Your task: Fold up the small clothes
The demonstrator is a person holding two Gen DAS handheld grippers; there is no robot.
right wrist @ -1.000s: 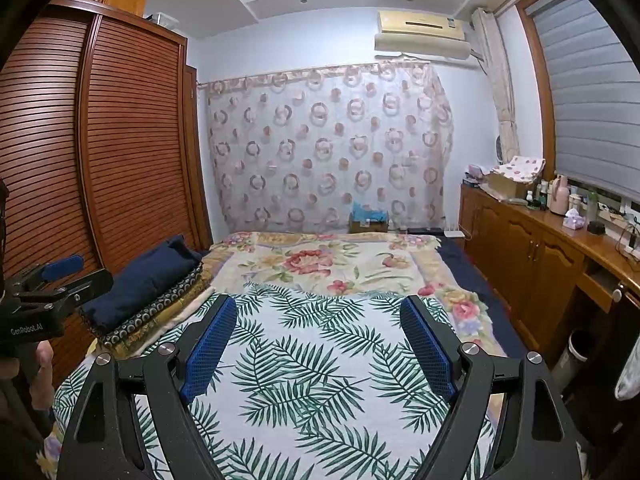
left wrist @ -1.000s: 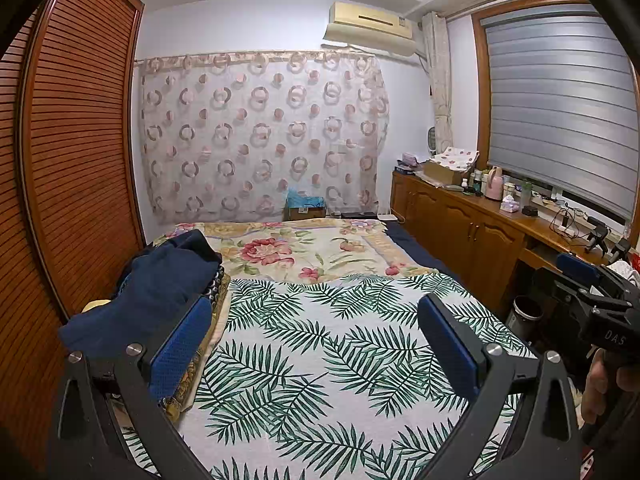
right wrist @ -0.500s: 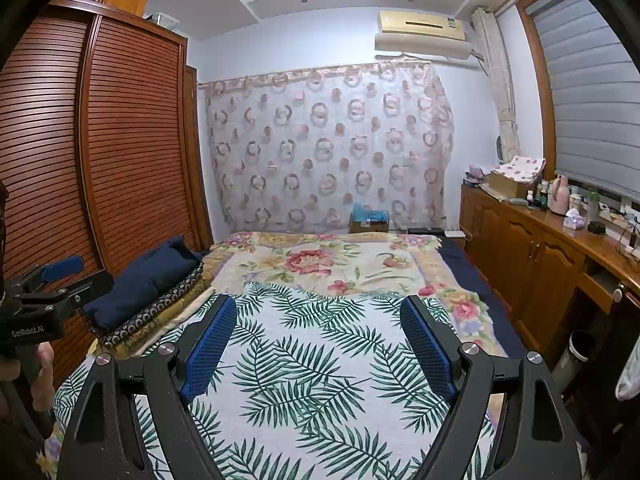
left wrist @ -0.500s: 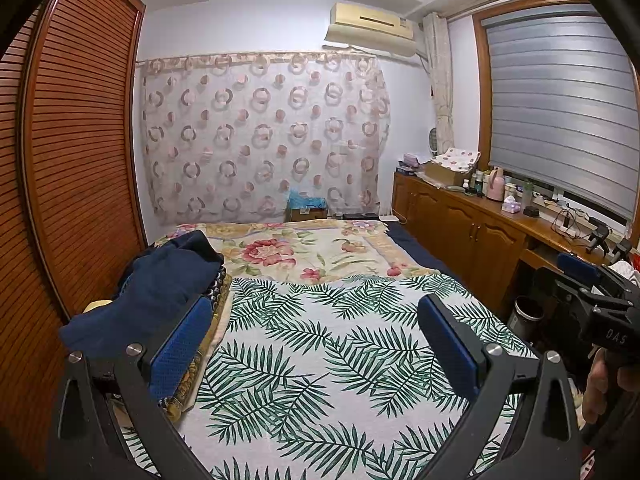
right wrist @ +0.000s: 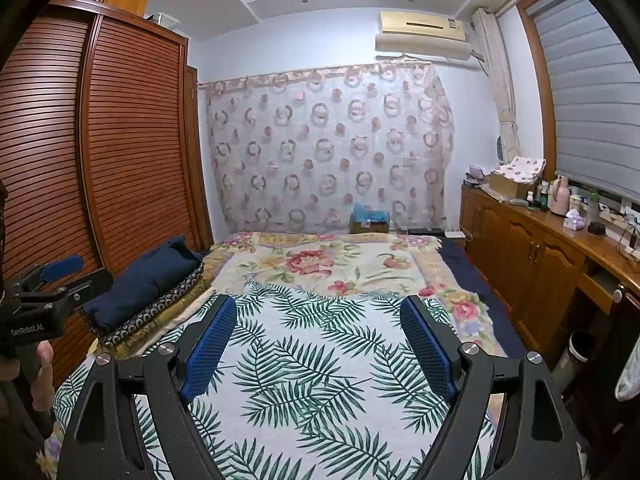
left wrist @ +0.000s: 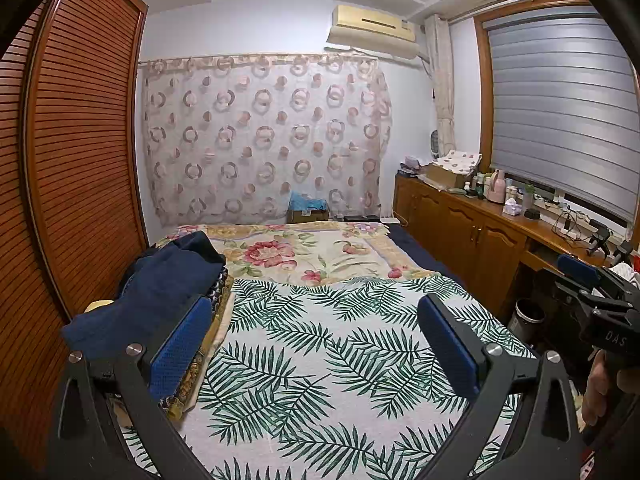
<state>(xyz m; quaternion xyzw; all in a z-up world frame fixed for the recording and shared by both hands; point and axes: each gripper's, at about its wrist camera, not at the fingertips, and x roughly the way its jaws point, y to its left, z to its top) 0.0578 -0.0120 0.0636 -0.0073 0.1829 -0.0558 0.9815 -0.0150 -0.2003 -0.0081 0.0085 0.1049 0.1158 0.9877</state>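
nothing has moved since a second ago: both the left hand-held gripper [left wrist: 316,348] and right hand-held gripper [right wrist: 318,344] hover with fingers apart, holding nothing, over the palm-leaf bed [right wrist: 320,380]. folded stack [right wrist: 148,296] sits at the bed's left edge; fits either before folding or after.

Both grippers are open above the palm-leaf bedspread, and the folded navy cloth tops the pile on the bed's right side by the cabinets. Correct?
Wrong side. The folded navy cloth tops the pile on the bed's left edge, beside the slatted wooden wardrobe, as the right wrist view shows. The rest holds.

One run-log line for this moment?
left claw: open, empty | right claw: open, empty | folded stack: bed's left edge
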